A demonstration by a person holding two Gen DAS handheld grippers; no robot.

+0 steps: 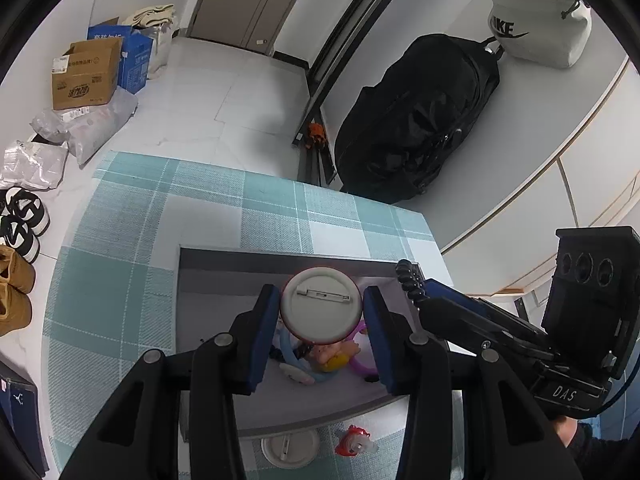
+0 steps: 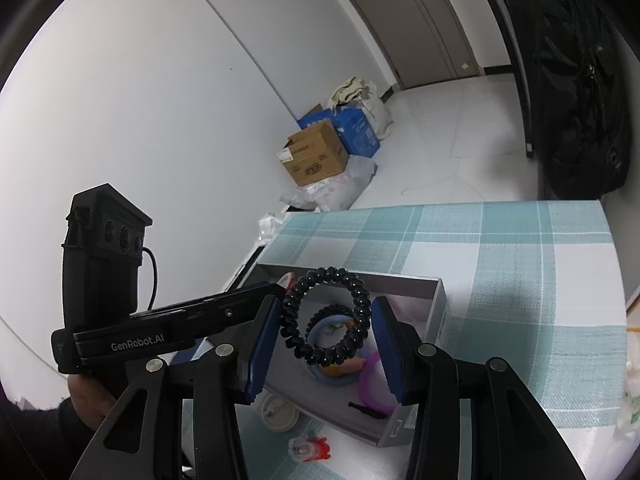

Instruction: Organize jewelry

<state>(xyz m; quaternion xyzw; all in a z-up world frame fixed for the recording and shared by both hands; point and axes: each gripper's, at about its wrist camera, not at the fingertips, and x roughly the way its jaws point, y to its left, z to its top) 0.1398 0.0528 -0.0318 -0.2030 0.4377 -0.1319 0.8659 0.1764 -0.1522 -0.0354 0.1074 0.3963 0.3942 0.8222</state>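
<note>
Both grippers hold one piece each above the grey box on the checked bench.

The left gripper [image 1: 322,312] has its fingers [image 1: 266,332] pressed on the two sides of a round pin badge [image 1: 320,304], whose white back with the clasp faces the camera. The right gripper [image 2: 326,318] holds a black spiral hair tie [image 2: 326,316] between its fingers [image 2: 386,336], a little apart from the badge. Under them the grey box [image 2: 434,312] contains a blue ring [image 2: 332,376], a purple ring [image 2: 374,384] and small figures. On the bench [image 2: 520,280], just beside the box, lie a second badge [image 2: 280,412] and a red and white charm [image 2: 310,450].
</note>
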